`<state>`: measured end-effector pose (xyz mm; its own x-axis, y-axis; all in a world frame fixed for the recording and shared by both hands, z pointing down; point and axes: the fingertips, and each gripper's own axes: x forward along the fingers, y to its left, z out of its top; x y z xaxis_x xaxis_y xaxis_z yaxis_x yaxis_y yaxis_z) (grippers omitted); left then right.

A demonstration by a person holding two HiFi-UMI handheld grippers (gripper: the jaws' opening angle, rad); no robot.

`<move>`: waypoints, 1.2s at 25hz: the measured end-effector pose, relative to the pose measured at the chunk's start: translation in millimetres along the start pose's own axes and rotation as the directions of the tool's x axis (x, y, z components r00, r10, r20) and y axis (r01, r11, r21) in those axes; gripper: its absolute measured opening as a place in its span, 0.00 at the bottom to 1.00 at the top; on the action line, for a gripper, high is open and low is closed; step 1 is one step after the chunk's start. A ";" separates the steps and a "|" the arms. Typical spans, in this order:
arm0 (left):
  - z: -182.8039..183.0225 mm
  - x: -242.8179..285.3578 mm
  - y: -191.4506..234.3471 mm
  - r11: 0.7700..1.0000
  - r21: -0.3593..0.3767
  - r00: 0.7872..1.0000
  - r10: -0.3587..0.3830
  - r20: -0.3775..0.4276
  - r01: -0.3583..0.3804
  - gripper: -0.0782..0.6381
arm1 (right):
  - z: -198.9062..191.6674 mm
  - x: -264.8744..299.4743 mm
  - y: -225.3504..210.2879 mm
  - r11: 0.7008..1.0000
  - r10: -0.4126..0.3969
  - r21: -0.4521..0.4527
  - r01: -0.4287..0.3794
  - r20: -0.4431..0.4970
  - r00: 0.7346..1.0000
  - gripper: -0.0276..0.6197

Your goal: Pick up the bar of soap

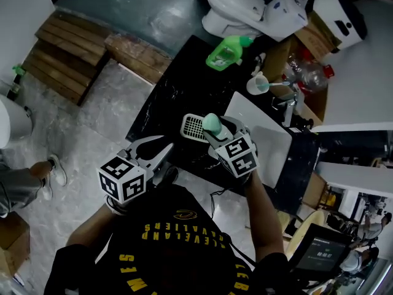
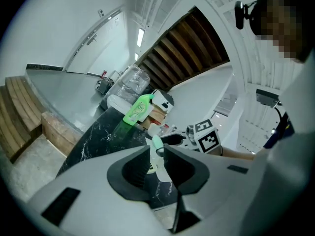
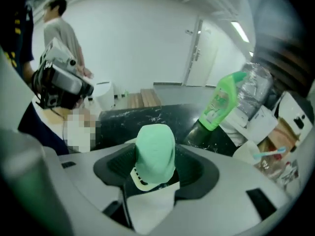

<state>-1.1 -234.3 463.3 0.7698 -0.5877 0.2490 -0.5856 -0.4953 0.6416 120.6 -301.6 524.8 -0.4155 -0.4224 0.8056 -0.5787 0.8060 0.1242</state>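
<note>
The mint-green bar of soap (image 1: 213, 123) is clamped upright between the jaws of my right gripper (image 1: 215, 131), a little above the white slotted soap dish (image 1: 193, 128) on the black marble counter (image 1: 175, 82). In the right gripper view the soap (image 3: 155, 151) fills the gap of that gripper (image 3: 155, 167), with the dish (image 3: 137, 179) just under it. My left gripper (image 1: 168, 142) hangs at the counter's front edge, left of the dish, its jaws a narrow gap apart and holding nothing. Through the left gripper (image 2: 157, 163) I see the soap (image 2: 156, 142) ahead.
A white basin (image 1: 265, 137) sits right of the dish. A green bottle (image 1: 224, 53), a cup with a toothbrush (image 1: 258, 83) and boxes crowd the counter's far end by a toilet (image 1: 236, 8). Wooden steps (image 1: 67, 48) lie far left; a person's foot (image 1: 55, 168) is at left.
</note>
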 end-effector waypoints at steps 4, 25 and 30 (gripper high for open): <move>-1.2 4.7 -7.5 1.000 0.010 1.000 -0.017 -0.015 0.017 0.24 | 13.8 -25.6 7.6 0.926 0.052 0.353 -0.131 0.224 0.973 0.45; -19.9 22.5 -50.2 0.997 0.030 0.993 -0.069 -0.096 0.072 0.24 | 22.0 -122.2 54.8 0.471 -0.208 0.624 -0.623 0.765 0.609 0.45; -16.2 23.6 -58.4 0.996 0.060 0.993 -0.066 -0.095 0.072 0.24 | 19.5 -129.2 50.5 0.484 -0.244 0.629 -0.609 0.765 0.596 0.45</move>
<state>55.4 -208.9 443.4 0.8273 -0.4906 0.2736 -0.5429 -0.5735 0.6135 131.4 -214.4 415.7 -0.6431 -0.7658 0.0062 -0.4679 0.3865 -0.7948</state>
